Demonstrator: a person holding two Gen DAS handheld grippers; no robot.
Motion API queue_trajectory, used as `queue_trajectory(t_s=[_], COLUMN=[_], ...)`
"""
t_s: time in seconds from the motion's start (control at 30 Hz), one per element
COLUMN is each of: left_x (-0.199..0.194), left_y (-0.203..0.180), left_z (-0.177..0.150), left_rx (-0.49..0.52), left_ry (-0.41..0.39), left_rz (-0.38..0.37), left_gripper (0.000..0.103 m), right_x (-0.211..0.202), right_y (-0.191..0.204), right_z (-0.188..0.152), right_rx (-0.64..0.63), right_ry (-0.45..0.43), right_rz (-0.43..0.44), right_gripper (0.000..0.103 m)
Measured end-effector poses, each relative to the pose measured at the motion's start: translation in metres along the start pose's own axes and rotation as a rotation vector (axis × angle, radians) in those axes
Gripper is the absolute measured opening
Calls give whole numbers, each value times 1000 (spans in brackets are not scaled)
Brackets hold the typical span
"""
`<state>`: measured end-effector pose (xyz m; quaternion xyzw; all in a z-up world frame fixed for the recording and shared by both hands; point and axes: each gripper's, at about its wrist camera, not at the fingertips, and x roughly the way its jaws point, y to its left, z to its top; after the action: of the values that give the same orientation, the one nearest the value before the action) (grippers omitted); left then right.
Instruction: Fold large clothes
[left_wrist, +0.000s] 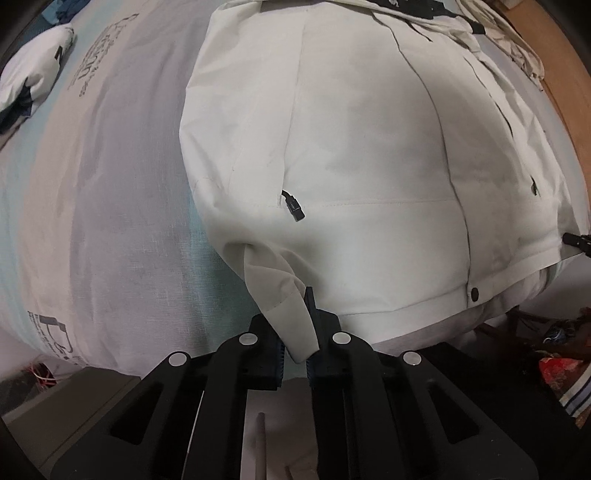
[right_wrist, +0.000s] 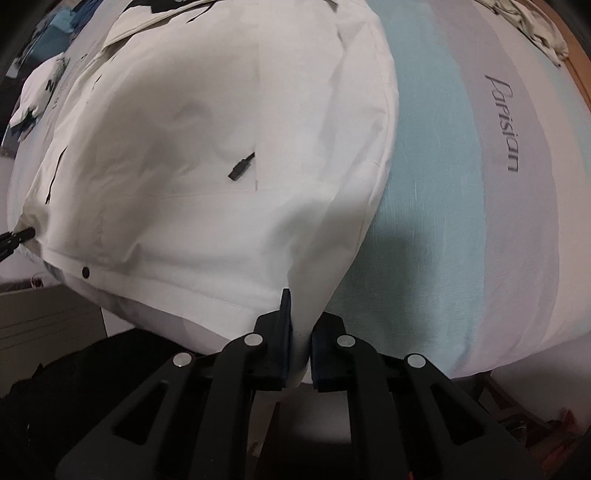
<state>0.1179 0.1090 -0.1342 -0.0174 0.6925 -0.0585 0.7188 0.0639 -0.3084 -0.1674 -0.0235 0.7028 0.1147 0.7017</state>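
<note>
Both your grippers pinch jacket (left_wrist: 351, 147) hem corners: left gripper (left_wrist: 297, 354) closed on cuff-like fold, right gripper (right_wrist: 301, 350) closed on hem edge. Jacket body stretches straight ahead of fingers on bedsheet (left_wrist: 110, 184), long axis away from you; both hands equally near.

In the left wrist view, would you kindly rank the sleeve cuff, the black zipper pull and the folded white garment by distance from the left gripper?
1. Sleeve cuff: between the left gripper fingers.
2. Black zipper pull: mid-jacket, ahead.
3. Folded white garment: far upper left on the bed.

Striped bed (left_wrist: 110, 206) w/ white jacket (left_wrist: 351, 147) on it
</note>
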Motion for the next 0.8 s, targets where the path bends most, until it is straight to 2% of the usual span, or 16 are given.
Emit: queue_trajectory(t_s=[0.07,0.17,0.3,0.47,0.57,0.7,0.8], left_x=[-11,-26,-39,-48,-56,-64,-75], left_y=[8,10,10,6,2,2,0], left_z=[-8,-1,7,33,49,68,85], left_rx=[13,27,39,27,59,15,21], left_ry=[-6,-20,-27,-15,3,37,17], left_rz=[-5,-6,5,18,49,62,88], left_gripper=[7,7,7,7,7,7,7], right_x=[-8,-17,-21,-28,-35,-43,-49], right_y=[3,6,-9,-9,-19,-32,-35], right_z=[4,13,34,60,72,90,104], right_rx=[-5,-21,-29,-57,-76,-88,-106], right_ry=[14,34,28,15,31,47,49], right_rz=[6,27,60,98,129,168,182], right_gripper=[7,7,7,7,7,7,7])
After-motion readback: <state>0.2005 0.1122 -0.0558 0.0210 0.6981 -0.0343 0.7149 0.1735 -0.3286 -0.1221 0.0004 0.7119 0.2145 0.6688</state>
